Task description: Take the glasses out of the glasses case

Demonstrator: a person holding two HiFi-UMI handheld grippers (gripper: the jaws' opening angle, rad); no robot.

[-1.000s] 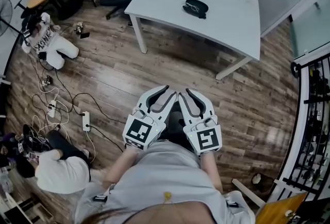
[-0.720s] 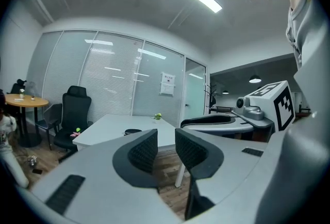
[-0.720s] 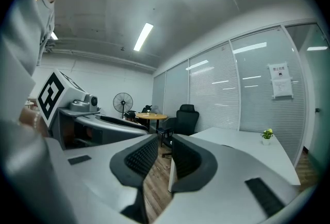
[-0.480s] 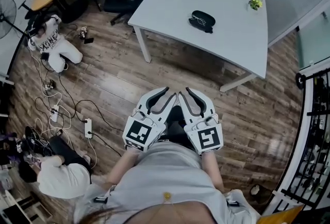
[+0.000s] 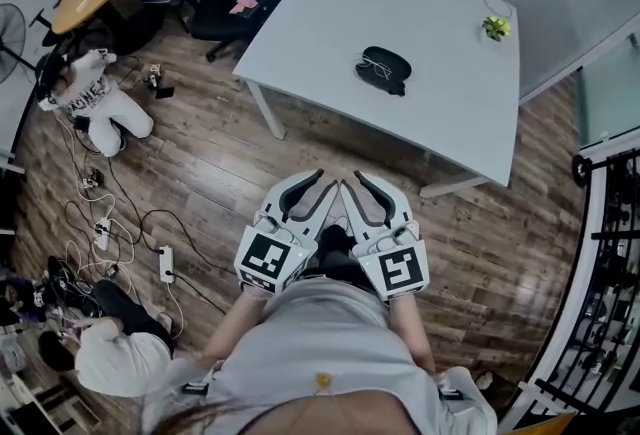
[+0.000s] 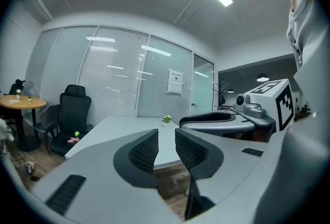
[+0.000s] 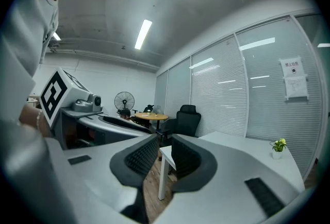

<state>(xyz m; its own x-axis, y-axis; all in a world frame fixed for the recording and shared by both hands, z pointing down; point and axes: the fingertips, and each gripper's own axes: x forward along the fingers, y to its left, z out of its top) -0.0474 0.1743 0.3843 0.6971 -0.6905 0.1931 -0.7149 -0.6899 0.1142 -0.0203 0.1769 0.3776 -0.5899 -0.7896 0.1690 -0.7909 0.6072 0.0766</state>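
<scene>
Left gripper [image 6: 166,141] cube [image 5: 268,260]: black square marker.

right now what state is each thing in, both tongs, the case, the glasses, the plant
left tongs: jaws slightly apart, nothing between them
right tongs: jaws slightly apart, nothing between them
glasses case: lying on the white table, well clear of both tongs
glasses: resting at the case; in it or on it, too small to tell
potted plant: upright near the table's far corner
</scene>
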